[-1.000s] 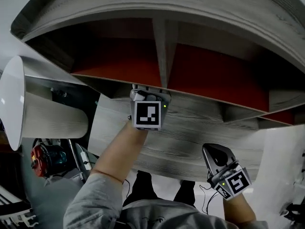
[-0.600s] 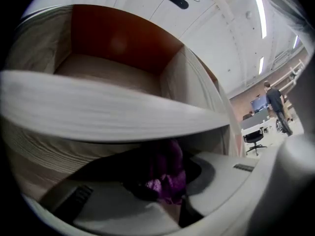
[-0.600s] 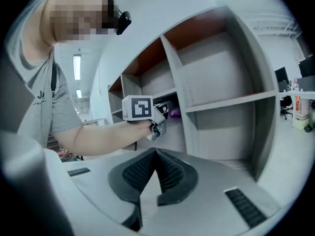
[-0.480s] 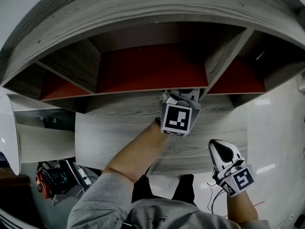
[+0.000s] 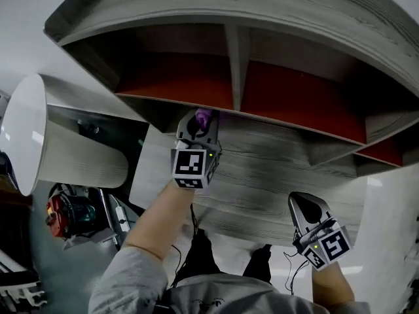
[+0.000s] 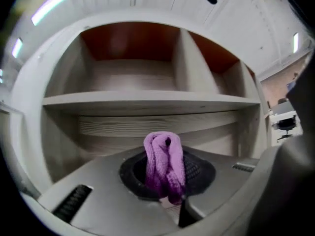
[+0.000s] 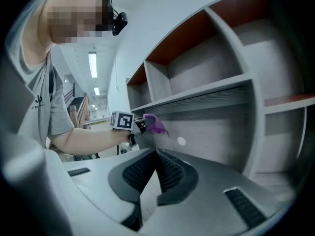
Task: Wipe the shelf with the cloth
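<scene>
Most of cloth [image 5: 205, 116] behind left tool [image 5: 198, 128]

I see the cloth [image 6: 165, 165], a purple knitted rag bunched into an upright wad, pinched between the jaws of the left gripper [image 5: 198, 128]. It sits close to the front edge of the shelf [image 6: 147, 100], just left of the upright divider; I cannot tell whether it touches the board. The shelf is a grey wood-grain unit with red-brown back panels, split by dividers into open compartments, its boards level.
</scene>
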A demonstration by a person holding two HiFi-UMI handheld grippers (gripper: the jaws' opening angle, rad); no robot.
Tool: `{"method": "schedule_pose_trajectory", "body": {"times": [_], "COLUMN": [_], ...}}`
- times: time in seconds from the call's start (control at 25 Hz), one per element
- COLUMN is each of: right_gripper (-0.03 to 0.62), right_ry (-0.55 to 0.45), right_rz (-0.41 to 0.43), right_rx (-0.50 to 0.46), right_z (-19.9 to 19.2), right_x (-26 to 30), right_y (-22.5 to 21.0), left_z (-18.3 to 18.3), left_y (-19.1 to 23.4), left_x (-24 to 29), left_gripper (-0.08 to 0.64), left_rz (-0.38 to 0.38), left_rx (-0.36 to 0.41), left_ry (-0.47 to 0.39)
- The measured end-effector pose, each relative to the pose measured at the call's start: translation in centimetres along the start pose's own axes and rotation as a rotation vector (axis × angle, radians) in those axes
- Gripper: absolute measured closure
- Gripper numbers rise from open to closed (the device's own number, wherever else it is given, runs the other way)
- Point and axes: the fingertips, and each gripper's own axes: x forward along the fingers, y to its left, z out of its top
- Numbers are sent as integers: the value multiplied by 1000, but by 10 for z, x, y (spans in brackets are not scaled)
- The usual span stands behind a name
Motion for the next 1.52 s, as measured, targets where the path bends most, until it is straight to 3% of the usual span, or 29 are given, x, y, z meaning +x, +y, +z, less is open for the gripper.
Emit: {"method": "schedule_pose_trajectory", "body": {"times": [0.12,0.24,0.44,0.6,0.92,1.08,1.24,1.32,1.4,1.52], "right_gripper": [571,571,571,571,571,571,571,571,571,571], "right_ry": [6,14,10,-10,-60,-95,-115,-114,-118,-124], "right_rz": [96,161,198,151,-67,-175,-210,-215,-219,-208], "right_rx": [-36,-56,-61,-28,47,61,50,41,26,6], "right_z": [15,22,25,20,-6,-12,-6,0,11,35], "right_x": [52,87,108,87,-63,-152,-222,-247,-263,-274], "right_y": [47,86,113,92,-35,-89,-118,-124,-127,-124], "left_z": [-4,8,25,38,67,75,72,69,67,71], "left_y": [122,192,202,126,-171,-291,-335,-337,-335,-321], "left_x": [-40,-63,-62,-38,36,59,63,60,52,14], "left_gripper": [483,483,486,488,488,488,499,494,491,487], "left_rz": [196,314,294,148,-198,-293,-260,-248,-255,-297], "left_rx": [2,-40,-73,-39,-53,-41,-61,-95,-78,-87], "left_ry": [23,2,-28,-26,-23,-1,63,117,162,201]}}
